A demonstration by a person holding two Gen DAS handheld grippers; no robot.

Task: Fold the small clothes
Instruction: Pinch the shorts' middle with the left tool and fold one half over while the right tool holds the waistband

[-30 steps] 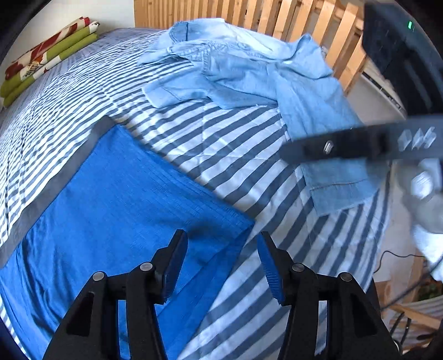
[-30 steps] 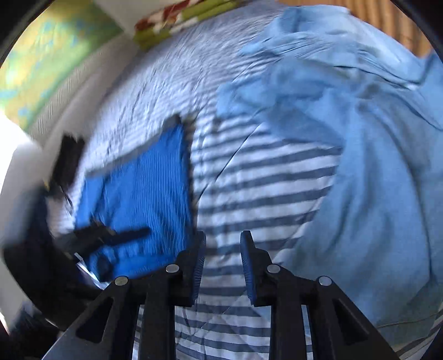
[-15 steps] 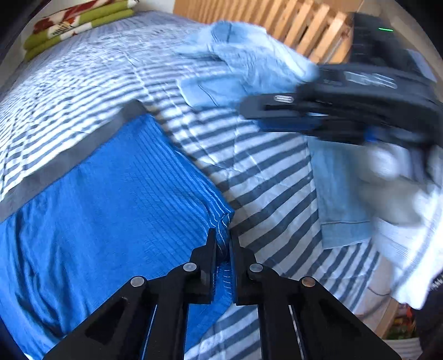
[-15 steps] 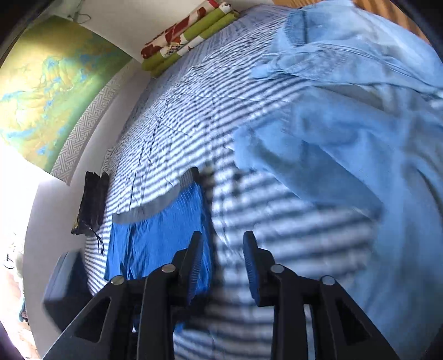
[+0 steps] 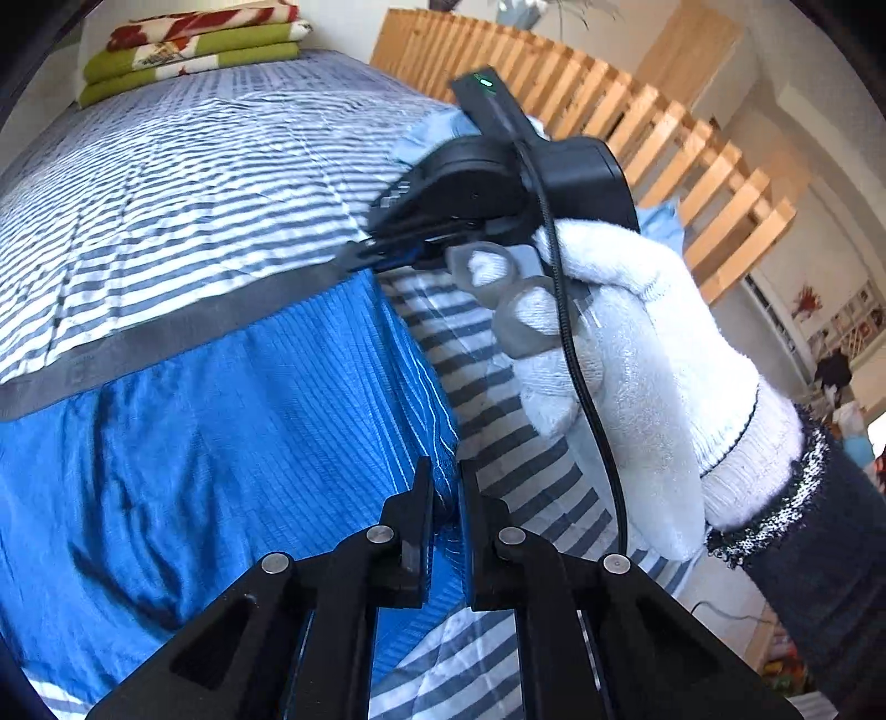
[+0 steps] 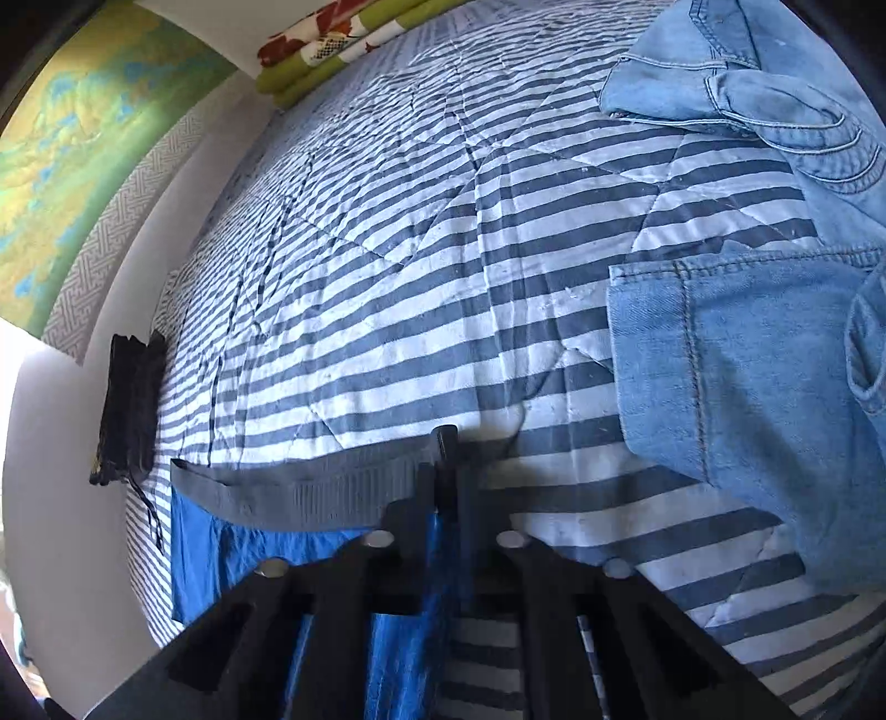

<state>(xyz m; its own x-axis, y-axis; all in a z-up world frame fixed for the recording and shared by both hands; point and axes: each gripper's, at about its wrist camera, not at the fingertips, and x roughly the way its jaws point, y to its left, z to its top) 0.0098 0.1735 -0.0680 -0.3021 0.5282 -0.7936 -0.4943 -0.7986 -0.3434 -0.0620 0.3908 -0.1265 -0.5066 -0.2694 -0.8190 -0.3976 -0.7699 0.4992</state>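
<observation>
A pair of blue shorts [image 5: 221, 432] with a grey waistband [image 5: 166, 338] is spread on a bed covered by a blue-and-white striped quilt [image 5: 194, 183]. The right side edge of the shorts is pinched between the pressed-together jaws of the left claw [image 5: 446, 498], low on the garment. The right claw [image 6: 446, 465] is seen clamped on the same edge at the waistband's corner; in the left wrist view its black body is held by a white-gloved hand [image 5: 637, 343], with a black cable [image 5: 587, 387] trailing down across the glove and a dark sleeve [image 5: 819, 554] behind it. This hand and its tool block much of the left camera's view toward the far side of the bed.

A light blue denim shirt [image 6: 747, 360] is spread just beyond the shorts on the quilt, near the waistband corner but apart from it. Folded red, white and green blankets [image 5: 188, 50] are stacked at the head of the bed. A small black item [image 6: 130, 404] rests at the quilt's far edge against the wall, beside a green and yellow wall map [image 6: 83, 138]. A slatted wooden frame [image 5: 637, 149] runs along the other side of the bed
</observation>
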